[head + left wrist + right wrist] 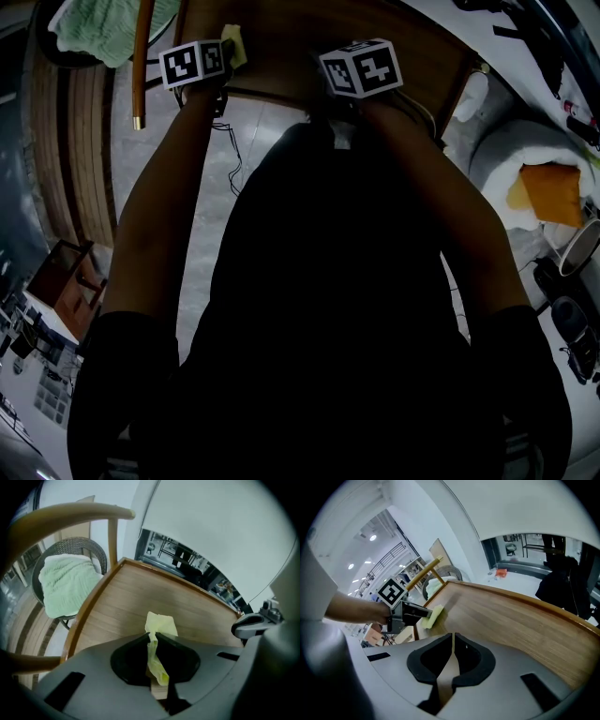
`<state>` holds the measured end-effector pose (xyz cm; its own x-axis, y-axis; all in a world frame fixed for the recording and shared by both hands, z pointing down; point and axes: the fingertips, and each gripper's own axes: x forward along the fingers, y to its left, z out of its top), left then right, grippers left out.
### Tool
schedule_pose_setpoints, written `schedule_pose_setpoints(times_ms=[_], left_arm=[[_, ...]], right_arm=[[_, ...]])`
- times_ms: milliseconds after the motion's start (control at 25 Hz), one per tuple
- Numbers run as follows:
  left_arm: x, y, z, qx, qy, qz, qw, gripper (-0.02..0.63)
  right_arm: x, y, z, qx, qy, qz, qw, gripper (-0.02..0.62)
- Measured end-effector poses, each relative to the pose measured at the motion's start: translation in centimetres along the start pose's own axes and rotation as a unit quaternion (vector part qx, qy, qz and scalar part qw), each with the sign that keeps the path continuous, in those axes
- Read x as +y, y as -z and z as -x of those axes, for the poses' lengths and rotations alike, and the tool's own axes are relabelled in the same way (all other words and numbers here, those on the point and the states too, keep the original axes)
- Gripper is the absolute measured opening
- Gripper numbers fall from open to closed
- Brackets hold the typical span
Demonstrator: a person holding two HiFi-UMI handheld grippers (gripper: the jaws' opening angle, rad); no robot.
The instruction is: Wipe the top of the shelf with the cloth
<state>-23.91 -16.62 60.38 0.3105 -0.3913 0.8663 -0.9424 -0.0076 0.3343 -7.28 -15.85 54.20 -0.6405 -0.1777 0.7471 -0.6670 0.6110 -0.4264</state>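
Pinching crumpled yellow cloth (161, 623), left gripper (154, 638) at shelf (136, 597), right gripper (453, 640) closed, empty.

The flat light-brown shelf top (154, 597) reads to me as matt wood with a fine straight grain, its raised rim darker and smoother. The pale yellow-green cloth (161, 623) looks thin, soft and crumpled. The left tongs (153, 638) and the right tongs (453, 641) have matt grey plastic shells with black, possibly rubbery, pads. The curved tan chair rail (70, 515) is smooth wood; the mint-green towel (65, 585) is nubbly terry.
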Motion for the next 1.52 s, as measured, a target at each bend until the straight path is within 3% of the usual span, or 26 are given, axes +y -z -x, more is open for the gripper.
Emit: schedule_pose_setpoints(times_ms=[360,560,760,880,1000,1160,1320,1520], left_arm=[[6.4,-1.4,1.6,-0.035,-0.059,0.062,0.9957,0.032],[8.1,-1.8,3.0,-0.051,-0.102,0.114,0.9869,0.032],[9.4,-1.9,3.1,-0.059,-0.134,0.103,0.9837,0.032],[8.2,-2.3,3.2,-0.061,-0.156,0.078,0.9828,0.032],[1.9,-3.4,1.1,-0.068,-0.095,0.053,0.9917,0.032],[-13.0,-3.2,-3.0,-0.048,0.027,0.000,0.9985,0.032],[-27.1,-1.2,-6.1,-0.013,0.123,-0.051,0.9910,0.031],[-39.4,2.9,-8.9,0.036,0.183,-0.077,0.9794,0.031]], right_arm=[[-0.3,0.3,-0.4,0.020,0.005,-0.004,1.000,0.031],[-0.7,1.3,0.5,0.026,0.002,-0.001,1.000,0.031],[-1.9,2.4,2.3,0.021,0.012,-0.012,1.000,0.031],[-3.9,2.4,4.9,0.002,0.032,-0.020,0.999,0.031],[-7.0,3.4,7.8,-0.018,0.052,-0.053,0.997,0.031],[-11.8,4.7,13.2,-0.051,0.089,-0.092,0.990,0.031],[-16.6,6.2,18.6,-0.078,0.125,-0.116,0.982,0.031],[-21.8,8.8,23.6,-0.097,0.155,-0.139,0.973,0.031]])
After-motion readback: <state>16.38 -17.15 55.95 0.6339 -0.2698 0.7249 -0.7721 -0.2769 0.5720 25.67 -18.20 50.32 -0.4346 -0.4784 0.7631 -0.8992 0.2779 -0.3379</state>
